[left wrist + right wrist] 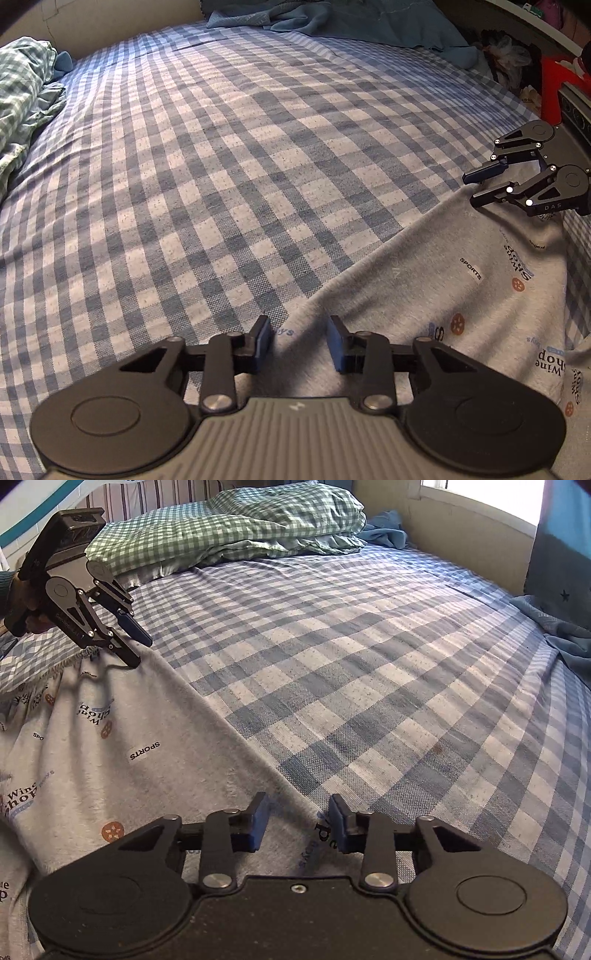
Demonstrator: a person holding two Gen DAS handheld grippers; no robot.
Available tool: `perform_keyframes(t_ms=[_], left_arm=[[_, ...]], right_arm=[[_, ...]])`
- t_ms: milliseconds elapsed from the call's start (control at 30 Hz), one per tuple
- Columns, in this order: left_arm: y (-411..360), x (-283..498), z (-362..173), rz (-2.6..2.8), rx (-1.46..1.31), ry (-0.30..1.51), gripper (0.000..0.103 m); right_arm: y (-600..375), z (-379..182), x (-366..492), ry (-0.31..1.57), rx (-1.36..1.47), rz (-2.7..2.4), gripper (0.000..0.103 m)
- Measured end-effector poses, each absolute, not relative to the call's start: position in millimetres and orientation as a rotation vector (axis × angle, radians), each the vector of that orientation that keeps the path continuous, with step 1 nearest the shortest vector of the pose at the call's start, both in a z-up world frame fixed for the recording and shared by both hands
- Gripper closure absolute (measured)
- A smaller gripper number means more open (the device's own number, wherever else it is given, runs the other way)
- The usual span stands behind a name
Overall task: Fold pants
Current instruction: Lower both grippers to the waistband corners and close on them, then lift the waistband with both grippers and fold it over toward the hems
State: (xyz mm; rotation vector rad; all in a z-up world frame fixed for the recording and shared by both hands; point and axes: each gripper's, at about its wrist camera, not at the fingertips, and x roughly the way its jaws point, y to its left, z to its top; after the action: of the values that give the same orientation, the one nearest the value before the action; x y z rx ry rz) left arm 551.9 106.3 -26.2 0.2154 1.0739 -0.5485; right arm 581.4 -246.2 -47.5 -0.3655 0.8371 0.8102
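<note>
Slippage is the likely trouble here: both sets of fingers stand partly apart over thin, flat cloth, so a shallow bite could catch only the top layer, or pinch the checked bedsheet along with it. Grey printed pants lie spread flat on the bed, at its near side. The left gripper sits at the far long edge by the gathered waistband and the right gripper further along that same edge, each straddling the hem, pads not yet pressed on it.
</note>
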Motion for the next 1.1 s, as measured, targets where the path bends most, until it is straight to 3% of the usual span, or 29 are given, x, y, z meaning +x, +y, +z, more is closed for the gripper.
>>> perform_keyframes(t_ms=[100,200,267,633,933,967,1000,1067,1100], left_arm=[[101.3,550.4,-26.1,-0.55,0.225,1.083,0.092],[92.9,548.0,-25.2,-0.511,0.237,1.076,0.1],[86.1,543.4,-20.5,-0.484,0.254,1.037,0.101],[95.0,550.8,11.1,-0.36,0.216,0.89,0.101],[109.7,569.5,-27.2,-0.358,0.148,0.95,0.1],[110.4,565.3,-25.9,-0.375,0.151,0.943,0.1],[112.0,563.6,-23.8,-0.396,0.152,0.94,0.098],[117.0,561.0,-19.4,-0.419,0.155,0.934,0.085],[120.1,559.9,-17.4,-0.426,0.158,0.93,0.07]], right_arm=[[-242.2,-46.7,579.1,0.833,-0.393,0.801,0.084],[-238.2,-44.0,575.7,0.819,-0.42,0.765,0.098],[-235.1,-40.4,571.4,0.79,-0.448,0.748,0.103],[-218.3,-23.3,588.2,0.692,-0.486,0.662,0.103],[-209.8,-49.1,603.9,0.742,-0.477,0.65,0.103],[-213.1,-47.8,603.7,0.745,-0.456,0.657,0.101],[-217.4,-45.4,604.3,0.748,-0.431,0.666,0.09],[-225.7,-39.6,604.3,0.744,-0.387,0.69,0.074],[-228.6,-36.5,603.8,0.74,-0.373,0.704,0.066]])
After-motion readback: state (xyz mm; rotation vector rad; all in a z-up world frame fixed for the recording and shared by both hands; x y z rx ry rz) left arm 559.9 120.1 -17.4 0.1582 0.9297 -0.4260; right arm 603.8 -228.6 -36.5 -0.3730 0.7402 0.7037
